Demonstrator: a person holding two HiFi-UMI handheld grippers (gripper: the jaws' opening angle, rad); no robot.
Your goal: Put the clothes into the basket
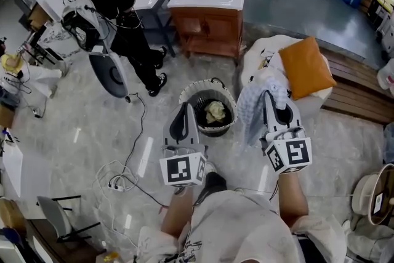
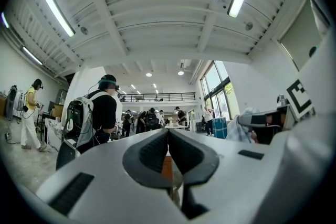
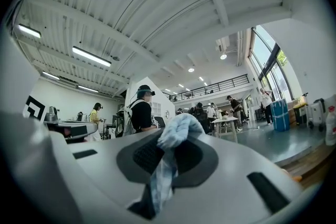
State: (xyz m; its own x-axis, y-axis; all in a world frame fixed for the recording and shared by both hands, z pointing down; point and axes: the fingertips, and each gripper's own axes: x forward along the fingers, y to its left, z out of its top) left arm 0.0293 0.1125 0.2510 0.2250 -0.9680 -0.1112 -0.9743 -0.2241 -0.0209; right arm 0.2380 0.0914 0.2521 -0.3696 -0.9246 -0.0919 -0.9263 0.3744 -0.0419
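Basket (image 1: 188, 93) on the floor (image 1: 86, 129), garment (image 1: 215, 112) inside it, cloth (image 1: 249, 109) hanging just right of it from the right gripper (image 1: 271, 99), cushion (image 1: 306, 68) on a seat (image 1: 261, 53) behind, cabinet (image 1: 206, 24) behind the basket.

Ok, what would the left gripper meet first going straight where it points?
Probably the brown wooden sink cabinet, showing beyond the left gripper; it seems aimed above the round white basket, though depth is unclear.

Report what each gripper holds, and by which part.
Right gripper pinches the blue cloth by a bunched fold; the rest hangs. Left gripper: shut, empty.
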